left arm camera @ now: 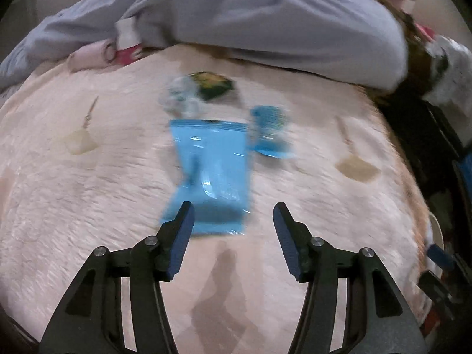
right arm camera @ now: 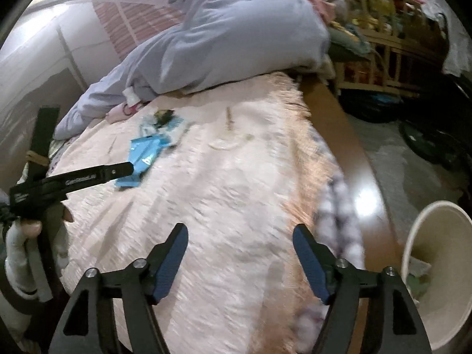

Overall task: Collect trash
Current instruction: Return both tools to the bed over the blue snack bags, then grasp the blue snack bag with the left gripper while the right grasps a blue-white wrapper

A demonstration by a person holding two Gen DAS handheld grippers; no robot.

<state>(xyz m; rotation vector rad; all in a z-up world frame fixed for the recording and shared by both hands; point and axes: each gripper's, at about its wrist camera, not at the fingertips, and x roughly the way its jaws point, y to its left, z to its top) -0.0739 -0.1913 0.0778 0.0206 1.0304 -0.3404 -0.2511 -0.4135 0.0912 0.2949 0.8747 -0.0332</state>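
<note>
Left gripper (left arm camera: pixel 233 215) is over the pink blanket (left arm camera: pixel 88 191) now, jaws parted and empty, with the near end of the big blue packet (left arm camera: pixel 211 171) just ahead of its tips. The job here looks like getting that packet, so the sensible thing is to straddle one end of it, push the tips slightly into the soft pile so one finger gets under the film, then close. It's flat, thin plastic, shiny and creased, and will likely slide or buckle if pinched from above only.

Beyond it, farther off, a smaller blue wrapper (left arm camera: pixel 270 132) to the right, a clear crumpled one (left arm camera: pixel 180 97) and a dark green-yellow wrapper (left arm camera: pixel 214 84), all blurred, clustered near the grey duvet (left arm camera: pixel 265 23).

Right gripper (right arm camera: pixel 240 236) hangs wide open with nothing in it, over bare blanket near the bed's right edge. The white bin (right arm camera: pixel 436 265) stands just right of it, below, with some scraps inside already.
</note>
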